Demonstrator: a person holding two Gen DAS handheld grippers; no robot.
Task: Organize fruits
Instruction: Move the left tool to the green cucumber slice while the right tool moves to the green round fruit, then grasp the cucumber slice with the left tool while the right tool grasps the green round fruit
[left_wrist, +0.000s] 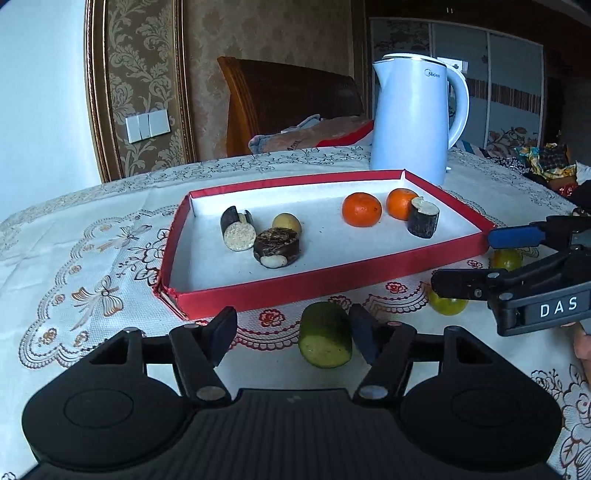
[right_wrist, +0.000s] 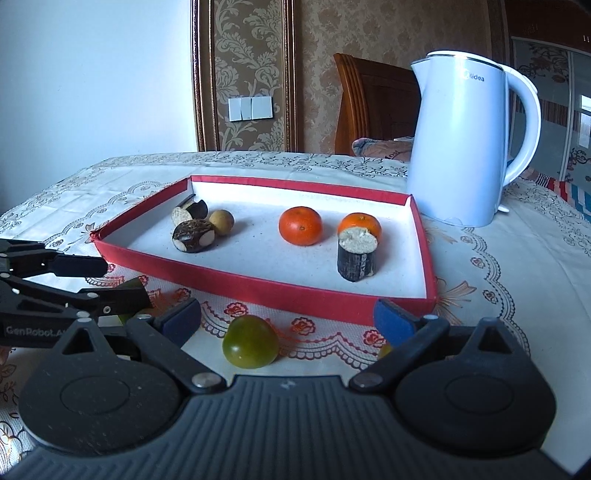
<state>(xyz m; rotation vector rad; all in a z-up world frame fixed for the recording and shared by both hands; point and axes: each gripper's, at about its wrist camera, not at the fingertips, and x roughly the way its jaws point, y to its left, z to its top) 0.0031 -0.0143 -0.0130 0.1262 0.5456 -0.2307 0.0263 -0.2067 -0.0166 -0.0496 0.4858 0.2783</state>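
Observation:
A red-rimmed tray (left_wrist: 332, 269) (right_wrist: 258, 284) holds two oranges (left_wrist: 361, 209) (right_wrist: 300, 225), several dark sugarcane pieces (left_wrist: 423, 217) (right_wrist: 357, 254) and a small yellow fruit (left_wrist: 286, 222). A green cucumber piece (left_wrist: 325, 339) lies on the cloth in front of the tray, between the jaws of my open left gripper (left_wrist: 293, 334), nearer the right finger. My open right gripper (right_wrist: 288, 321) has a green tomato (right_wrist: 250, 341) (left_wrist: 447, 304) between its jaws, untouched. A second green tomato (left_wrist: 506, 259) lies beyond, partly hidden.
A white electric kettle (left_wrist: 415, 118) (right_wrist: 461, 144) stands behind the tray's right corner. The table wears an embroidered lace cloth (left_wrist: 92, 258). A wooden chair (left_wrist: 288, 99) stands behind the table. The two grippers are close together in front of the tray.

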